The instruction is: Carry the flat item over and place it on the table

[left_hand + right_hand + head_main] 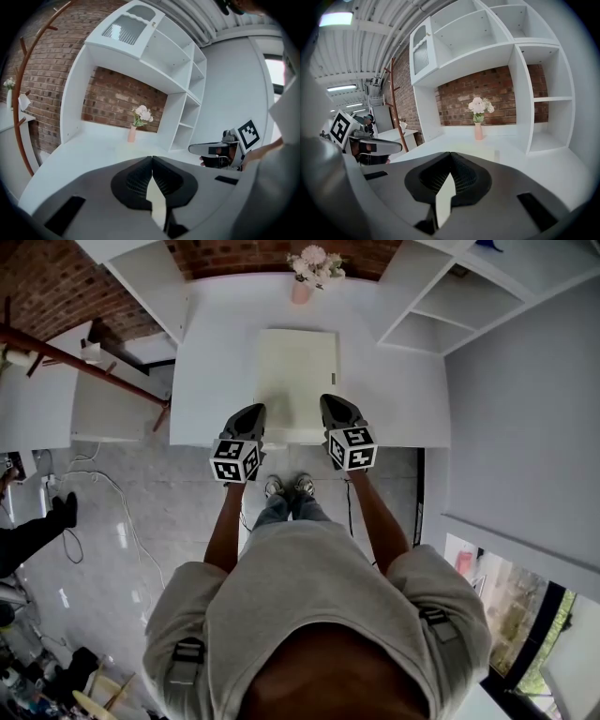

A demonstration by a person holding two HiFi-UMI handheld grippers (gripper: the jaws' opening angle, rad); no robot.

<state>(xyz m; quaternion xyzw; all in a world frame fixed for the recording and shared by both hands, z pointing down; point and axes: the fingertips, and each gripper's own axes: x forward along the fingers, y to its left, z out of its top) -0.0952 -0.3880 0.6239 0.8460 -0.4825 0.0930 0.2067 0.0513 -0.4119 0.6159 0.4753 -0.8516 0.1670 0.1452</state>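
Observation:
The flat item [296, 371] is a pale cream rectangular board lying on the white table [217, 362], with its near edge at the table's front edge. My left gripper [251, 415] is at the board's near left corner and my right gripper [335, 409] at its near right corner. In the left gripper view the jaws [152, 159] meet at their tips, with a cream strip of the board [157, 199] between them. The right gripper view shows the same: tips [450, 154] together and a pale strip [445, 199] caught between the pads. Both are shut on the board.
A pink vase of flowers [302, 287] stands at the back of the table, just beyond the board. White shelving [441, 315] rises on the right and more white cabinets [141, 277] on the left. A brown rail [84, 367] and floor cables [103, 488] lie to the left.

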